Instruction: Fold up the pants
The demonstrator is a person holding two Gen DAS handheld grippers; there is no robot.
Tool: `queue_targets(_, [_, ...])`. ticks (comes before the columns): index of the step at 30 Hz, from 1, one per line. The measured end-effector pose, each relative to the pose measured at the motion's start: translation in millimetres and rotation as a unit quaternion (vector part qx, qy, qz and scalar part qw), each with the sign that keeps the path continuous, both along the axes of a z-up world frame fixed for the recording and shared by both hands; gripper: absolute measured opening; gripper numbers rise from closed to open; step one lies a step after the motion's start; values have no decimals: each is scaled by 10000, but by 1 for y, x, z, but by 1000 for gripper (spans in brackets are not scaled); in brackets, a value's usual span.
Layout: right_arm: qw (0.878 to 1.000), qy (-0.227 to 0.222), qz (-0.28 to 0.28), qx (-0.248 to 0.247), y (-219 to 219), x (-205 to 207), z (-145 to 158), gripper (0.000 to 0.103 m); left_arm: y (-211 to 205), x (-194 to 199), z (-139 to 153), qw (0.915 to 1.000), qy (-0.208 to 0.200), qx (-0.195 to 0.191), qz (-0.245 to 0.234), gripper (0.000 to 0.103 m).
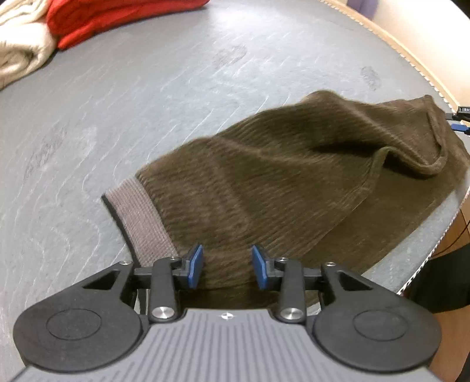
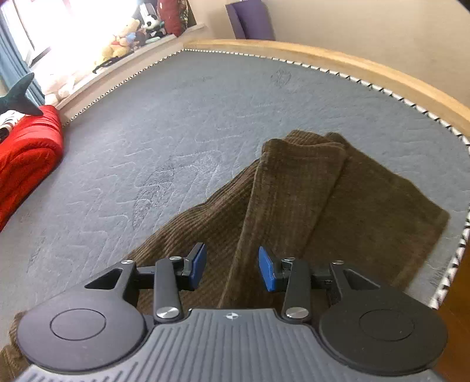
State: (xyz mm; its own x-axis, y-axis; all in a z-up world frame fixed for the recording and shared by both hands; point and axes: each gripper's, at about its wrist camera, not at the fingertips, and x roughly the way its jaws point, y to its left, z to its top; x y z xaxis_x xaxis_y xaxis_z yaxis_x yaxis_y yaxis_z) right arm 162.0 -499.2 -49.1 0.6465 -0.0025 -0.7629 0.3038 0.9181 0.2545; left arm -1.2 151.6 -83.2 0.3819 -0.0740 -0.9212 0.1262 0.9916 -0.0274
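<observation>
- From the left wrist view, the left gripper [image 1: 226,266] hangs over the near edge of the brown corduroy pants [image 1: 293,182]. Its blue pads [image 1: 195,266] stand apart with the cloth seen between them, and I see no pinch of fabric, so it holds nothing.
- The pants lie on the grey mattress [image 1: 147,102], towards its right-hand edge. The ribbed waistband [image 1: 141,217] lies just to the left of the pads, and a loose hem [image 1: 411,164] curls up at the far right.
- Well away at the far left, a red blanket [image 1: 102,20] and a cream blanket [image 1: 20,50] are bunched together.
- From the right wrist view, the right gripper [image 2: 232,269] is parted about as far, above the cloth. Nothing is clamped between its pads.
- Here the legs lie one over the other, running away towards the wooden bed frame [image 2: 352,63]. The upper leg sits a little skewed, so the two leg ends do not quite match.
- Soft toys [image 2: 123,38] line a ledge near the window.
- I judge that the legs are laid together and both claws are free, so this is the pause between folds.
- The next move seems to call for a fresh grip. One claw should take the waistband end, the other the cloth further along, pinching all layers at once. The skewed upper leg wants squaring first, or the crosswise fold will come out crooked.
</observation>
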Motion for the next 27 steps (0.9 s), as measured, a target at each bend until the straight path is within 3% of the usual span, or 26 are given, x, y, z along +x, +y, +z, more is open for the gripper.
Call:
queue_targets(1, [9999, 76, 44, -79, 2, 7, -6, 50, 0, -1, -4, 9999, 92, 50, -19, 41])
queue_targets(4, [9991, 321, -7, -276, 3, 22, -23, 51, -6, -5, -14, 9991, 290, 163, -264, 46])
queue_targets(6, [9985, 414, -97, -343, -4, 31, -32, 53, -10, -6, -20, 9980, 371, 256, -436, 64])
queue_targets(10, [9967, 670, -65, -450, -9, 51, -53, 54, -21, -5, -34, 9930, 527, 704, -788, 66])
queue_targets(12, [9955, 760, -52, -562, -8, 58, -57, 54, -26, -3, -41, 9900, 639, 823, -948, 72])
queue_targets(15, [9958, 700, -164, -575, -7, 61, -55, 54, -32, -2, -48, 9858, 703, 1029, -1126, 72])
queue_targets(16, [9958, 665, -229, -586, -10, 60, -54, 44, -31, -1, -48, 9852, 730, 1054, -1137, 69])
queue_targets(17, [9956, 662, -311, -590, -14, 61, -54, 22, -30, -1, -48, 9849, 716, 1115, -1117, 58])
queue_targets(18, [9956, 652, -418, -525, -19, 58, -51, 12, -29, 0, -48, 9843, 691, 1222, -1073, 38])
queue_targets(21, [9954, 356, -839, -301, -38, 40, -33, 8, -18, -1, -43, 9830, 596, 1505, -869, 0])
queue_targets(27, [9872, -499, -1512, 71, -78, -16, 9, 7, 3, -21, -26, 9874, 286, 1418, -640, 0])
